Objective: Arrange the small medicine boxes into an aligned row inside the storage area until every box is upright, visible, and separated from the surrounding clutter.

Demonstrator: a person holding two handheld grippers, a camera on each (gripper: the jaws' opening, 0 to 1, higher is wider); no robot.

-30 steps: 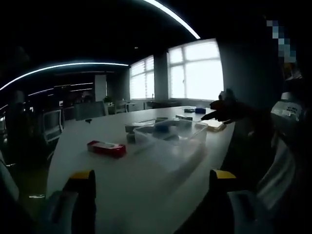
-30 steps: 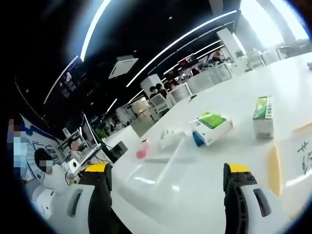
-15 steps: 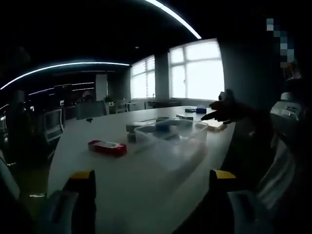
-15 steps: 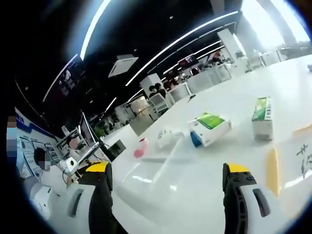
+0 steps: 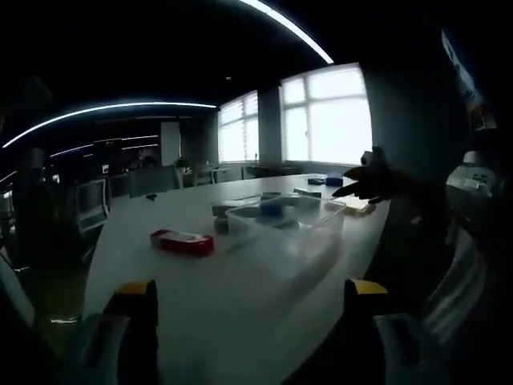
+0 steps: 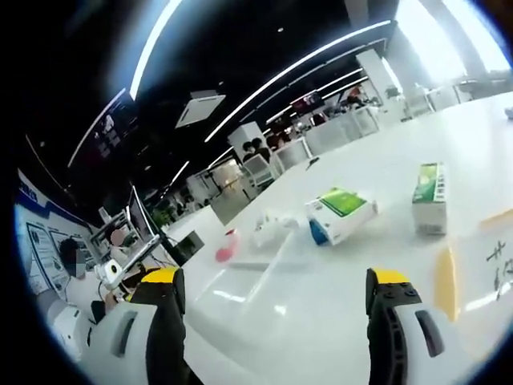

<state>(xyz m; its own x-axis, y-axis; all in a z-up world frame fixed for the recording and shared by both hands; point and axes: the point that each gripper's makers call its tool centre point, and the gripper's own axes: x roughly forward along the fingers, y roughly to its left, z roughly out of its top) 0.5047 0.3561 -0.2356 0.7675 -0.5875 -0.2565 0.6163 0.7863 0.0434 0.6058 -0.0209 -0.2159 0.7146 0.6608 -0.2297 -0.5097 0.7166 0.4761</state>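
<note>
Dim office, long white surface, and little has shifted in a second: both tongs hang released (nothing gripped), medicine boxes beside the clear bin, unsorted.

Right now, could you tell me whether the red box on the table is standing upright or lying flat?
Lying flat. The red box rests on its long broad face on the table, left of the clear bin, outside it.

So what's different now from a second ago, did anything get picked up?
Nothing was picked up. Both cameras drifted a little, and neither tool holds anything, jaws apart. The red box, clear bin and green boxes lie as before.
</note>
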